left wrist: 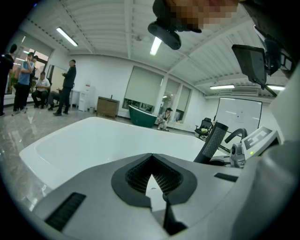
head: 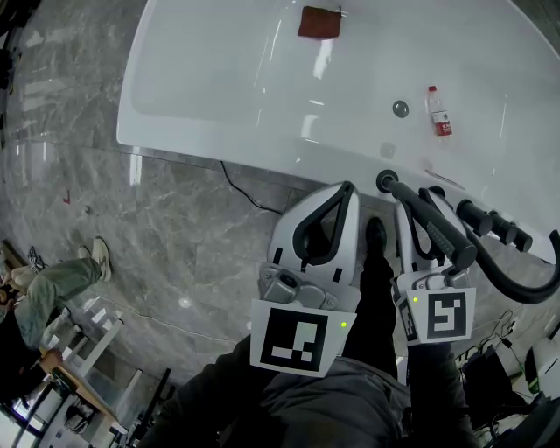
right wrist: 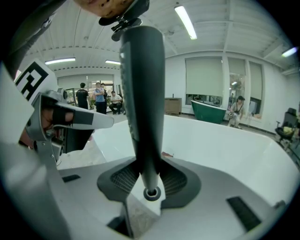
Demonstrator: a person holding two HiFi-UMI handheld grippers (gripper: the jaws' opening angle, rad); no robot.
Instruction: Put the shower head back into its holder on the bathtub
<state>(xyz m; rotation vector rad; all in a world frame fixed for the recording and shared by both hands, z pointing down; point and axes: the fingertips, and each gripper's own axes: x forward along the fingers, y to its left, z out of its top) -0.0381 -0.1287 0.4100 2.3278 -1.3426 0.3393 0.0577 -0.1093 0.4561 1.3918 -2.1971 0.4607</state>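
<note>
My right gripper is shut on the black stick-shaped shower head, and its hose curves away to the right. In the right gripper view the shower head runs out between the pads. Its far tip meets a black ring on the tub rim. The head view shows that ring too; I cannot tell whether the tip sits inside it. My left gripper hangs beside it on the left, shut and empty, fingertips together over the white bathtub.
Black tap knobs stand on the rim right of the ring. Inside the tub lie a red cloth, a plastic bottle and the drain. A black cable crosses the marble floor. People stand far off.
</note>
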